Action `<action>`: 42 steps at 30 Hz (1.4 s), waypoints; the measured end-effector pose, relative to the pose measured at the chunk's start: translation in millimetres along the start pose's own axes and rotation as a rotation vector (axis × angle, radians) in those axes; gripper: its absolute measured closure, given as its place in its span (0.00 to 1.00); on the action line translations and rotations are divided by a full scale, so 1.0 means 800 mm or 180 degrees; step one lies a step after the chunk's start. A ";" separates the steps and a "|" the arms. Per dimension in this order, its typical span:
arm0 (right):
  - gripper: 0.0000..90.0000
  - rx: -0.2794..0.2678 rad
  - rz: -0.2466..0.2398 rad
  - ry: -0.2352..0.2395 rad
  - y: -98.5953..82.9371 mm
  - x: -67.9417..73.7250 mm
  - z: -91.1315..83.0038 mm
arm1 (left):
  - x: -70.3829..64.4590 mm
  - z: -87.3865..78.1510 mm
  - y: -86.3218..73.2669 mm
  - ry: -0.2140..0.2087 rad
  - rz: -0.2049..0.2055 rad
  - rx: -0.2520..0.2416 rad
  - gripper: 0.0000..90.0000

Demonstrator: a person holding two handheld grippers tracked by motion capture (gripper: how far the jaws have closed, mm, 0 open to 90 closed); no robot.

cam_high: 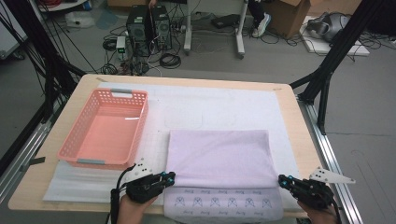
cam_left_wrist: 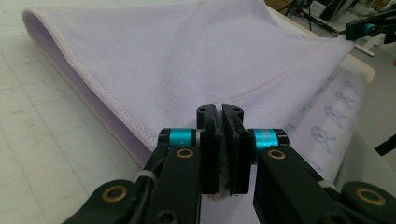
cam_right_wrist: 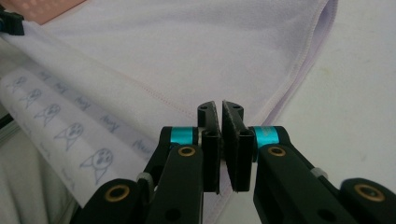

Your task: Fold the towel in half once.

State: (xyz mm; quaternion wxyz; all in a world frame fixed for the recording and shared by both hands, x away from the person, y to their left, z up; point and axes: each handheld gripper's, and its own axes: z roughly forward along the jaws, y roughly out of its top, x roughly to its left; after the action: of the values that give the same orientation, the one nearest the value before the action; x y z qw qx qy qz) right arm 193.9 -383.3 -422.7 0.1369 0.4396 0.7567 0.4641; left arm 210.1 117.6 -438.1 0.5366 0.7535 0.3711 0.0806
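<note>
1. A pink basket [cam_high: 103, 130] stands on the worktop [cam_high: 299, 140], at 9 o'clock from the lilac towel [cam_high: 218, 156] and just beside it; nothing lies between the two.
2. The towel lies folded at the near centre of the worktop, its printed cat border [cam_high: 224, 203] at 6 o'clock.
3. Left gripper [cam_high: 167, 178]: fingers [cam_left_wrist: 210, 149] closed on the fold's near-left corner, cloth pinched between them.
4. Right gripper [cam_high: 283, 179]: fingers [cam_right_wrist: 236, 149] nearly closed on the near-right corner, cloth between them.

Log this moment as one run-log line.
left gripper: shut on lilac towel near-left corner | right gripper: shut on near-right corner | towel: folded, printed band at near edge | pink basket: empty, left
</note>
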 end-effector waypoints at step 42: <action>0.83 0.0581 0.0196 -0.0445 0.035 -0.045 0.081 | 0.089 0.065 0.065 0.0528 -0.0094 -0.0148 0.47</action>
State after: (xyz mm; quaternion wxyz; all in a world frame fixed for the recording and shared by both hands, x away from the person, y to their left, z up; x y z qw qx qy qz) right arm 269.6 -369.3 -441.1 0.1344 0.5046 0.7705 0.3655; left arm 312.4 116.8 -433.9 0.5226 0.7260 0.4234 0.1433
